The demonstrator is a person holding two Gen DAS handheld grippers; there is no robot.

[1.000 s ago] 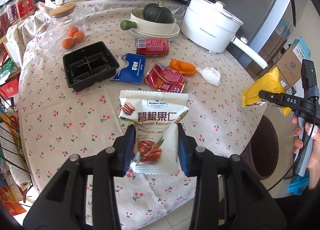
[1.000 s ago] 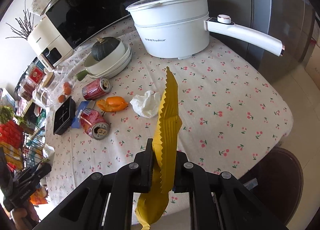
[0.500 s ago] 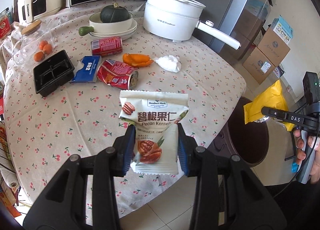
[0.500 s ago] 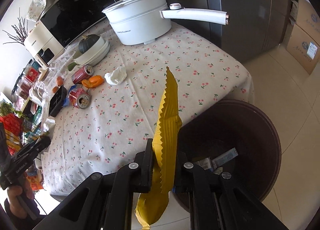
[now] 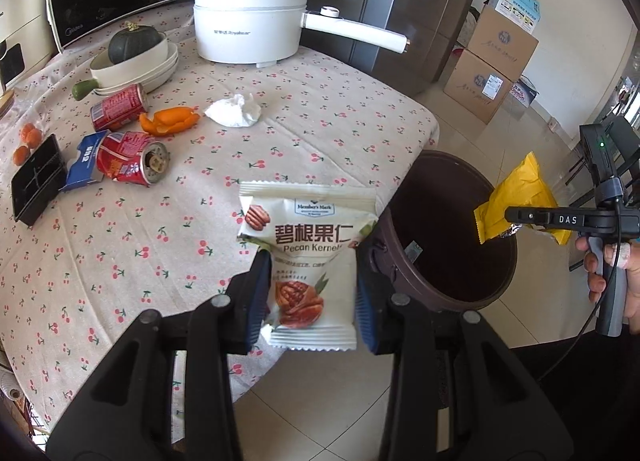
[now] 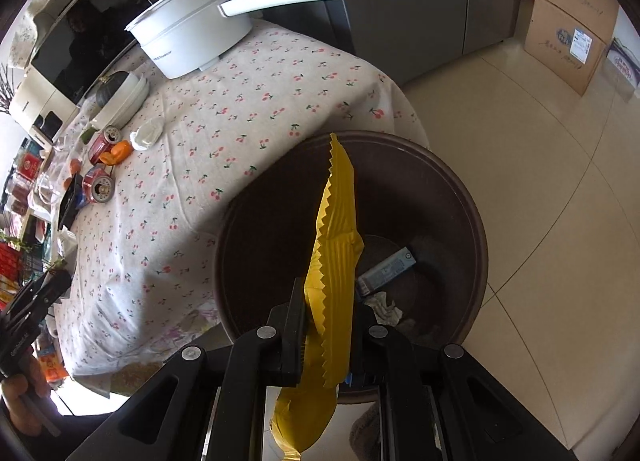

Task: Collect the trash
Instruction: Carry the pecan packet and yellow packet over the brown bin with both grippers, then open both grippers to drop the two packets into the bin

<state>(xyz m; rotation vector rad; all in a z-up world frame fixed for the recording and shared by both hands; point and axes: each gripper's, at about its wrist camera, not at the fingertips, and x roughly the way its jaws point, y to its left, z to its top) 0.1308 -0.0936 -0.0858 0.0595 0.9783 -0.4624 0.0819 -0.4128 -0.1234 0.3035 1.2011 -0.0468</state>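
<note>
1. The left gripper (image 5: 310, 293) is closed on a white pecan kernel packet (image 5: 308, 257), its blue pads pressed against the packet's two side edges; the packet stands upright above the near right edge of the table (image 5: 120, 245).
2. The right gripper (image 6: 326, 321) pinches a yellow wrapper (image 6: 332, 261) edge-on between its black fingers, with the serrated edge pointing up.
3. The wrapper hangs directly over the open mouth of the dark brown trash bin (image 6: 460, 189), which stands on the tiled floor just beside the table's right corner.
4. A small box and crumpled paper lie at the bottom of the bin.
5. On the cherry-print cloth remain a crushed red can (image 5: 132, 163), a second red can (image 5: 118, 107), an orange peel (image 5: 168, 121), a crumpled tissue (image 5: 234, 111), a blue carton (image 5: 82, 161) and a black tray (image 5: 36, 177).
6. At the far side stands a white pot (image 5: 250, 19).
</note>
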